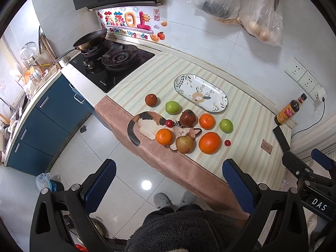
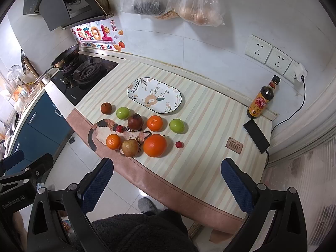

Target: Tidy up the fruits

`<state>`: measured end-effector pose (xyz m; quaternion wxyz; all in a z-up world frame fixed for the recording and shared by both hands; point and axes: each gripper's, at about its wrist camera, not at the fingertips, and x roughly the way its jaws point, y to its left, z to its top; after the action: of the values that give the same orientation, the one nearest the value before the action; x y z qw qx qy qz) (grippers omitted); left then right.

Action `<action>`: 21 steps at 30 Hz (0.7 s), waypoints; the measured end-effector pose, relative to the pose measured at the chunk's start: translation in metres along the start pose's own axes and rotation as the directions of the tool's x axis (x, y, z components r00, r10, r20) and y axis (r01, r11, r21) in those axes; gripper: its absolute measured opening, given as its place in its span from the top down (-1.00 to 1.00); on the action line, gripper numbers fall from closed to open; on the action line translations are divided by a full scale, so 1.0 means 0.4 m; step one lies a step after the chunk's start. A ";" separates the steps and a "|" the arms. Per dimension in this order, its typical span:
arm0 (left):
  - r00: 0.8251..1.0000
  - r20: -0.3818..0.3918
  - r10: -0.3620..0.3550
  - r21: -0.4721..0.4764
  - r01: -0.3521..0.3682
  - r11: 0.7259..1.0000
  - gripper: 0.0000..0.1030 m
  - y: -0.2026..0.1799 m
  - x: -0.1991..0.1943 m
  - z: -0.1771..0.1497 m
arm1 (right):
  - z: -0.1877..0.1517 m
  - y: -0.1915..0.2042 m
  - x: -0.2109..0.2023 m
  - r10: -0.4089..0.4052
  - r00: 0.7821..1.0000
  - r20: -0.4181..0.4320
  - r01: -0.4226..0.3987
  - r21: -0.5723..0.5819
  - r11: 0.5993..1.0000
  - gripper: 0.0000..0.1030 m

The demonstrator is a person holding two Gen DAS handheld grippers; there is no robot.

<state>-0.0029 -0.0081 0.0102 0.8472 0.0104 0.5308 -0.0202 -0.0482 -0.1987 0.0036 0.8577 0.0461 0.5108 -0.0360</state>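
Observation:
Several fruits lie on the striped counter mat: a large orange [image 1: 209,142] [image 2: 155,145], a brownish apple [image 1: 184,144] [image 2: 130,147], two mandarins [image 1: 206,121] [image 2: 155,123], two green apples [image 1: 172,107] [image 2: 177,126], a dark red pomegranate [image 1: 187,118] [image 2: 135,121], a brown-red fruit [image 1: 151,100] [image 2: 106,108] and two small red fruits [image 1: 227,143] [image 2: 178,144]. An empty oval floral plate [image 1: 218,107] [image 2: 134,89] lies behind them. My left gripper [image 1: 169,185] is open, above the counter's front edge. My right gripper [image 2: 167,183] is open, short of the fruits.
A cat-shaped mat [image 1: 145,126] [image 2: 100,131] lies under some fruits. A sauce bottle [image 2: 261,100], a phone [image 2: 256,135] and wall sockets [image 2: 269,55] are at the right. A hob with a pan [image 1: 92,38] is at the left. Plastic bags [image 2: 197,2] hang on the wall.

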 end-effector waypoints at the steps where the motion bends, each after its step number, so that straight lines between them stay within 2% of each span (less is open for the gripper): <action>1: 1.000 -0.001 0.000 0.000 0.000 1.000 -1.00 0.003 -0.001 -0.001 | 0.005 0.000 0.005 0.000 1.000 0.000 0.000 0.000 1.000 -1.00; 17: 1.000 0.010 0.003 0.000 -0.003 1.000 -1.00 0.004 0.006 0.013 | 0.015 0.007 0.024 0.008 1.000 0.002 -0.008 0.007 1.000 -1.00; 21: 0.996 0.059 0.073 -0.013 -0.072 0.997 -1.00 0.017 0.057 0.052 | 0.025 -0.007 0.073 0.061 0.997 0.054 -0.063 0.035 0.997 -1.00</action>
<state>0.0262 -0.0027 -0.0012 0.8628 0.0244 0.5048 0.0134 -0.0258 -0.2031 -0.0175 0.8707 0.0767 0.4853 -0.0198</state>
